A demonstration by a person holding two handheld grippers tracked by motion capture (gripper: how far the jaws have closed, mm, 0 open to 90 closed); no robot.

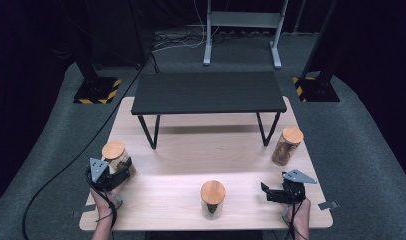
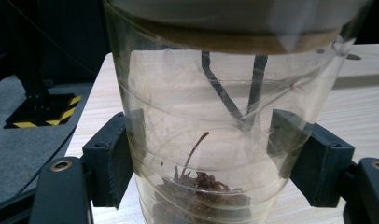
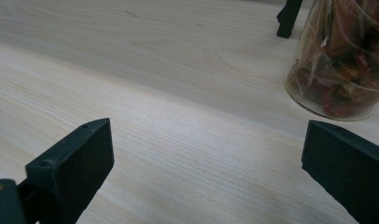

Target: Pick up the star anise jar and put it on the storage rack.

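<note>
Left tool (image 2: 206, 163) clamped on glass jar (image 2: 211, 140), right tool (image 3: 206, 158) open, chilli jar (image 3: 346, 60) beside, black shelf (image 1: 208, 92) behind.

Dim, dark surroundings; lit tabletop (image 1: 191, 150), soft shadows, close views slightly blurred.

Left gripper (image 1: 122, 169) jaws clamped shut; right gripper (image 1: 266, 191) jaws wide apart, low.

Three jars are set on the table (image 1: 191, 150): one near the left edge (image 1: 117, 157), one at the front edge (image 1: 212, 199), one near the right edge (image 1: 287, 145), before a small bench (image 1: 208, 92) at the back.
</note>
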